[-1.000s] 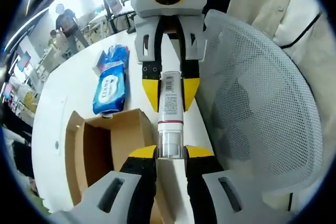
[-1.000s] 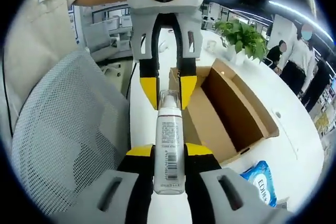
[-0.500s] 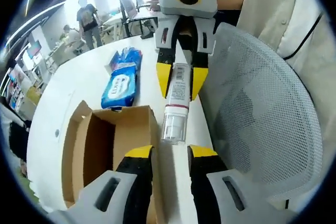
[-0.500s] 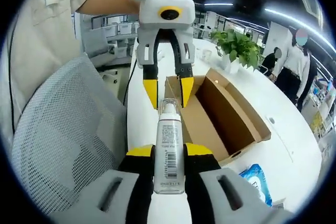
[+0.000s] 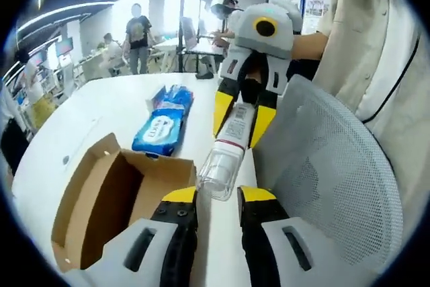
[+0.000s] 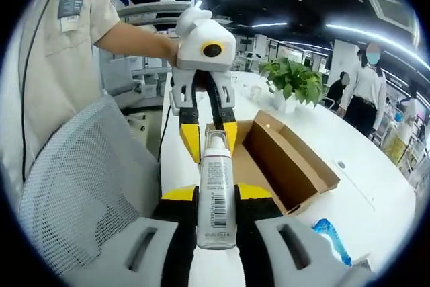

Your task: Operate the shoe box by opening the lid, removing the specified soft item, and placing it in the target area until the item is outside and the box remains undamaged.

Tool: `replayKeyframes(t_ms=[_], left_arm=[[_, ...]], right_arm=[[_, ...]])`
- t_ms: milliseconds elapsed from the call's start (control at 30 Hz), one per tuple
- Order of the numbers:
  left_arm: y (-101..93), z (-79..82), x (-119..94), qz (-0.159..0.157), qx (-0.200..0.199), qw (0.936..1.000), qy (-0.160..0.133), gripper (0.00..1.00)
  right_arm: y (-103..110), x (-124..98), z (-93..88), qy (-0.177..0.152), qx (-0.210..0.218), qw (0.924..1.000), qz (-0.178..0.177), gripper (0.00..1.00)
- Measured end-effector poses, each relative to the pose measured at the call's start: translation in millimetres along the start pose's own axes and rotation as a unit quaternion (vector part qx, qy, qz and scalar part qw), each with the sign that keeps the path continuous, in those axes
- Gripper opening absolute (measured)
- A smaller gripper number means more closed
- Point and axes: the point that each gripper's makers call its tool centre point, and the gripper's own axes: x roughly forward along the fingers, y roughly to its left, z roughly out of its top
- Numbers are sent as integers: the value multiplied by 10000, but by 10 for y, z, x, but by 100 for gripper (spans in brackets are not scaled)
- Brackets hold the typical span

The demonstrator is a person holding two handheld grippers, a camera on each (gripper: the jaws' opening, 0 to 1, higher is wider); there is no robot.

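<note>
A slim white bottle with a barcode label and a clear cap lies gripped lengthwise in my right gripper, which is shut on it. In the left gripper view the same bottle juts from the right gripper towards me. Its clear cap reaches the tips of my left gripper. The left gripper stands open with its yellow fingers either side of the cap, not closed on it. The brown shoe box sits open on the white table, and its inside looks bare.
A blue pack of wet wipes lies on the table beyond the box. A grey mesh chair back stands close beside both grippers. A potted plant is at the table's far side, with people standing behind.
A second ago both grippers were shut on the bottle. My left gripper has let go of the cap and drawn back slightly. Both views have tilted up.
</note>
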Motion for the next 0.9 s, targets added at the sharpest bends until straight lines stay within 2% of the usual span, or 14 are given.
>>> replayKeyframes(t_ms=[67, 100, 333, 500, 900], left_arm=[[-11, 99, -21, -13, -89, 9995, -291, 23], [-15, 120, -29, -24, -118, 9994, -339, 23], [-35, 139, -31, -47, -50, 9994, -348, 24], [-55, 244, -79, -65, -73, 9984, -564, 24], [-123, 437, -79, -87, 152, 9966, -800, 23]], right_arm=[[5, -2, 29, -73, 10, 10000, 3, 18], [16, 8, 39, -104, 11, 9999, 26, 18], [34, 24, 34, -157, 8, 9999, 42, 18], [37, 19, 10, -171, 27, 9998, 37, 18], [50, 71, -110, -38, 118, 9999, 29, 18]])
